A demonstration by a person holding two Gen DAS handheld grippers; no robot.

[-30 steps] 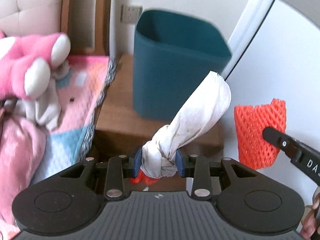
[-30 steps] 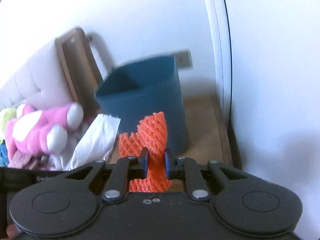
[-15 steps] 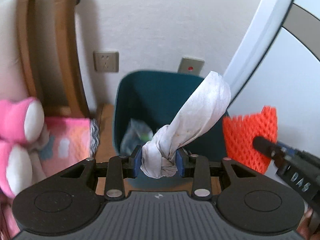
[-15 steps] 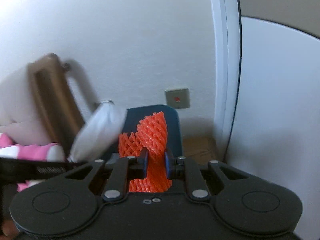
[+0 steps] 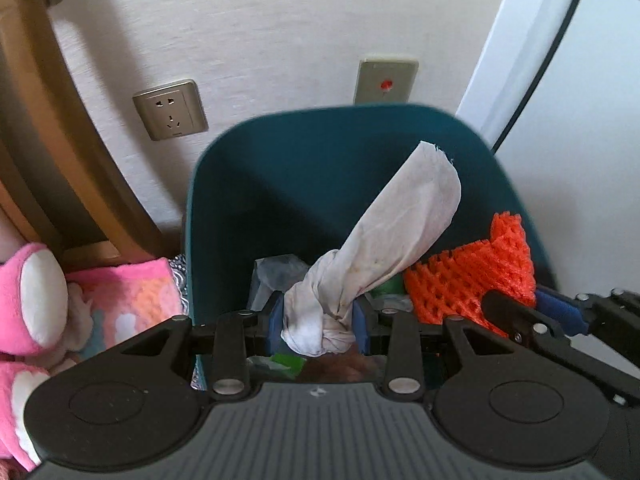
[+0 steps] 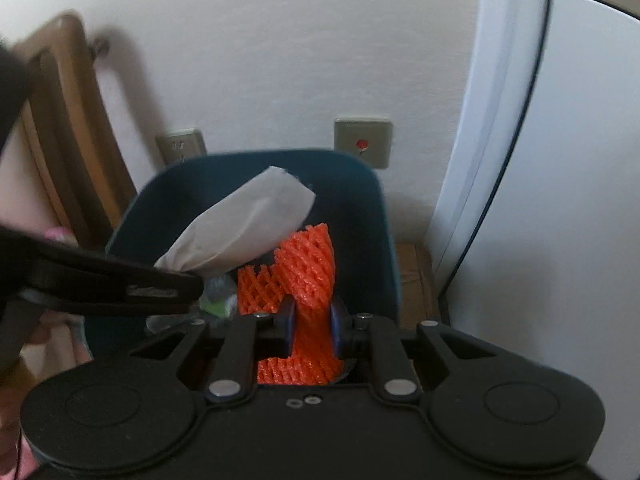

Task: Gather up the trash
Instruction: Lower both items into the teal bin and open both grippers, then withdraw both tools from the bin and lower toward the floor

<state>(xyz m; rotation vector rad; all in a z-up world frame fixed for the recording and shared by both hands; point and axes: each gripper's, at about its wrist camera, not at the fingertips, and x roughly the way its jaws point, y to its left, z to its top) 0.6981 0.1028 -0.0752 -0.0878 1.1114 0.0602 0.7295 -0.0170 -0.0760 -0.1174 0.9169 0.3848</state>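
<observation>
Above the open teal plastic bin [image 5: 224, 216], the left gripper [image 5: 318, 322] pinches a knotted white tissue [image 5: 376, 248]; the right gripper [image 6: 312, 326] pinches an orange foam fruit net [image 6: 306, 264] between its pads.

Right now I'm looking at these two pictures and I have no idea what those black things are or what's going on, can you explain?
No robot here: a person holds a two-finger gripper in each hand, each with a camera looking along its fingers. One picture comes from the left gripper, clamped on a knotted white tissue. The other comes from the right gripper, pinching an orange foam net. Both hang over a dark teal trash bin against the wall, with some trash already inside. A pink plush toy sits at the left.
</observation>
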